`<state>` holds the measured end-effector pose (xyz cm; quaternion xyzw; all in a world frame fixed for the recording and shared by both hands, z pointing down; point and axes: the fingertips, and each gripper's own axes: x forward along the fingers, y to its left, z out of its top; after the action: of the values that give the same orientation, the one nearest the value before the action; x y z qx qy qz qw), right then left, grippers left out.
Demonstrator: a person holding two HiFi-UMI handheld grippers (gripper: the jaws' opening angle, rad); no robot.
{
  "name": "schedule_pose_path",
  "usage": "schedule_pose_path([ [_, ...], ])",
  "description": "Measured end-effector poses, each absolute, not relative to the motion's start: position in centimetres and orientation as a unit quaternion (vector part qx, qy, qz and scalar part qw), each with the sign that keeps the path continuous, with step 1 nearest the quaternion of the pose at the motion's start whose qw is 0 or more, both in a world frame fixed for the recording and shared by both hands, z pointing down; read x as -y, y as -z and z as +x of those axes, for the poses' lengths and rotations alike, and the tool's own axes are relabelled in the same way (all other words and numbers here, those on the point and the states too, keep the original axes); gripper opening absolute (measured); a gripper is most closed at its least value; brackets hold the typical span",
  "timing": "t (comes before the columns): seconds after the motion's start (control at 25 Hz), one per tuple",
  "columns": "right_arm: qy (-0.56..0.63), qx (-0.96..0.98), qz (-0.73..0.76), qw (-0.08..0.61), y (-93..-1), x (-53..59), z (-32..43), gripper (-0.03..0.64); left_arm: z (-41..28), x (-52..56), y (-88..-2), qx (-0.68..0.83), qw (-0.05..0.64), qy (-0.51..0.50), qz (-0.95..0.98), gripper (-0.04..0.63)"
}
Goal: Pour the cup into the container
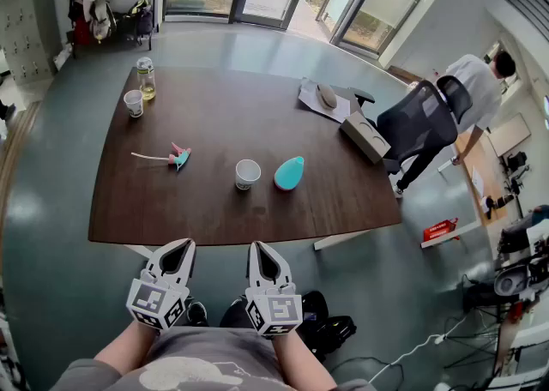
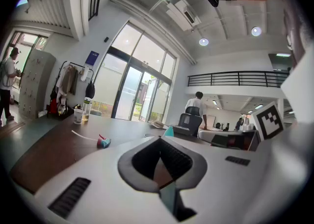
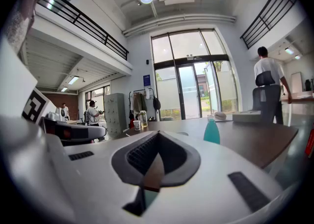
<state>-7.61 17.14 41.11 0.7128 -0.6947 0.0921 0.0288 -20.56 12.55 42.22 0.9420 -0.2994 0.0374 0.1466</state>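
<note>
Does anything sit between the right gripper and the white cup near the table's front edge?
Nothing visible does. Only bare table lies between the right gripper and the white cup. The teal object stands apart from the cup, on its right in the head view.

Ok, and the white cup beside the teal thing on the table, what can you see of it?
The white cup looks like paper, with small dark print on its side. It stands upright, mouth open, toward the near edge of the dark wooden table, just left of the teal object and apart from it. Only the table touches it. Whether it holds anything cannot be told.
</note>
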Motion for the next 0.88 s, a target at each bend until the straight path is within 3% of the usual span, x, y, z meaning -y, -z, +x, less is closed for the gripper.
schedule_pose_path([
  [0.88, -0.108, 0.739, 0.665, 0.02, -43.4, -5.0, 0.7, -0.014, -13.8, -2.2, -44.5, 0.37, 0.154, -0.059, 0.914, 0.006],
])
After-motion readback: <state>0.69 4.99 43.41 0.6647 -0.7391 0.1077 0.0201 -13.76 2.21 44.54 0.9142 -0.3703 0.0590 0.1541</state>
